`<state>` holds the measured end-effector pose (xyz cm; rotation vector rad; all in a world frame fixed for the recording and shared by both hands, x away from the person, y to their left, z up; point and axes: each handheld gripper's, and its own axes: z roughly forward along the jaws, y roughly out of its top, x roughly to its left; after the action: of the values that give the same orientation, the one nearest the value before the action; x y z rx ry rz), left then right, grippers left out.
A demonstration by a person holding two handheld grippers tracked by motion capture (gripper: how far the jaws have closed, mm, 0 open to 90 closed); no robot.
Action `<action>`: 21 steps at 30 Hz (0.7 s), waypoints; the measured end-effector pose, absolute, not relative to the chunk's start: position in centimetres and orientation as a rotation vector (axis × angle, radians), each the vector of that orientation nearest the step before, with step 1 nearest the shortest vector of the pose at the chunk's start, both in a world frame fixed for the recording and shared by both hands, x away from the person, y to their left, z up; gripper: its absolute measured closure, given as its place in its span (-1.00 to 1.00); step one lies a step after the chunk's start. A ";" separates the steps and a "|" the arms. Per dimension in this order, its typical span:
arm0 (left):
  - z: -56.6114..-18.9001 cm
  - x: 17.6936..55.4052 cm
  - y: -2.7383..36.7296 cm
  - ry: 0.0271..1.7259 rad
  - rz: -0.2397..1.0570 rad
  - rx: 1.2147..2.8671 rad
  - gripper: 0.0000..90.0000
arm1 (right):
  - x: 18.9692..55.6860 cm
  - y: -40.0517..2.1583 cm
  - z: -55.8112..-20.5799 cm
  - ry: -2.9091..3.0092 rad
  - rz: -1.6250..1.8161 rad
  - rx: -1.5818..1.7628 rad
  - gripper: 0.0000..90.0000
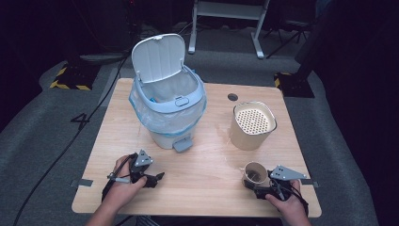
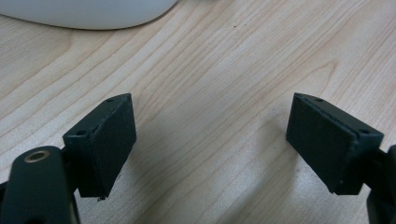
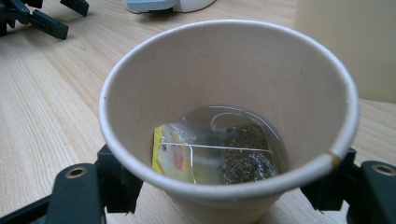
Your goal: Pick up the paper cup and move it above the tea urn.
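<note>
Paper cup (image 3: 229, 116) of tan card, wet tea bag (image 3: 219, 156) inside — near right corner of pale wooden table (image 1: 197, 165), clasped low between right tool (image 1: 258, 184) pads. Left tool (image 1: 153, 178) — released, spread wide over bare wood before white pedal bin (image 1: 169, 101).

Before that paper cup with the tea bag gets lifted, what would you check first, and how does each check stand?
1. Right gripper jaws on either side of the paper cup: ok, they flank its lower wall.
2. Cup upright: ok.
3. Tea bag lying inside, in a little liquid: ok, spill risk if tipped.
4. Pedal bin lid open: ok.
5. Strainer container apart from the cup: ok.
6. Left gripper open, nothing between its jaws: ok.
7. Grip firm enough to lift: cannot tell.
</note>
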<state>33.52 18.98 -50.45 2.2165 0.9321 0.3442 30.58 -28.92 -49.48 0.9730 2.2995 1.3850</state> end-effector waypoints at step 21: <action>-50.5 34.3 19.4 0.891 0.328 2.234 -0.68 | 31.3 -30.4 -44.1 2.326 1.365 0.919 -0.35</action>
<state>34.35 19.41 -50.45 2.2344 0.8911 0.3283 31.32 -30.36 -44.05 0.9194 2.3259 1.3652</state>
